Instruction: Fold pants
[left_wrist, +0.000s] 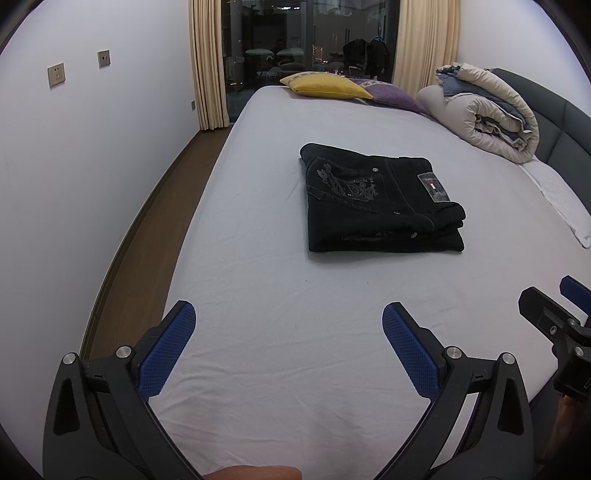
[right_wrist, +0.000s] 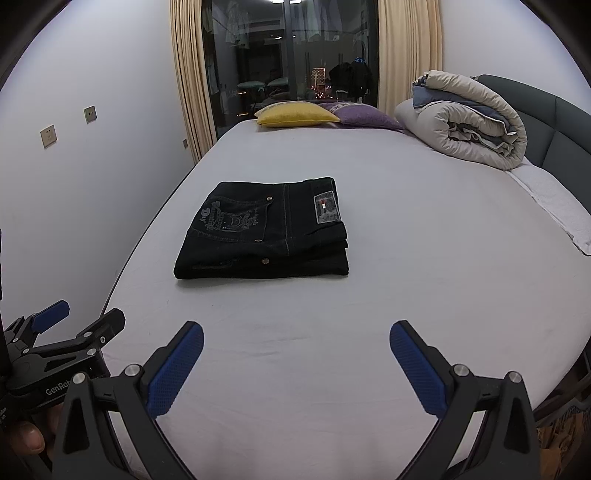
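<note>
**Both grippers idle; pants lay folded on the bed**

Nearest to us: the left gripper (left_wrist: 289, 315), blue pads (left_wrist: 168, 347) spread wide, nothing between them, held low over the near part of the bed (left_wrist: 258, 277). Beside it, the right gripper (right_wrist: 296, 334), likewise spread wide and empty; its tip also showed at the right edge of the left wrist view.

Item, task's own: one pair of dark pants (left_wrist: 382, 201), lying near the middle of the sheet, well apart from both grippers. We recorded it as a compact rectangular stack of several layers, back pocket with pale embroidery uppermost, waistband patch (right_wrist: 326, 208) toward the right side. Edges looked roughly even; the lower layers stuck out slightly at the near right corner.

Items, other: yellow cushion (left_wrist: 327, 85) and purple cushion (left_wrist: 397, 96) at the far end; rolled duvet (left_wrist: 487, 114) against the grey headboard (left_wrist: 554, 129); curtains (left_wrist: 207, 62) framing a dark window.

Step in hand, by our judgement: folding appeared complete or nearly so, with neither tool touching the cloth.

Next move, by our judgement: little was called for, at most a reach forward to square that near right corner, or to press the stack flat.
</note>
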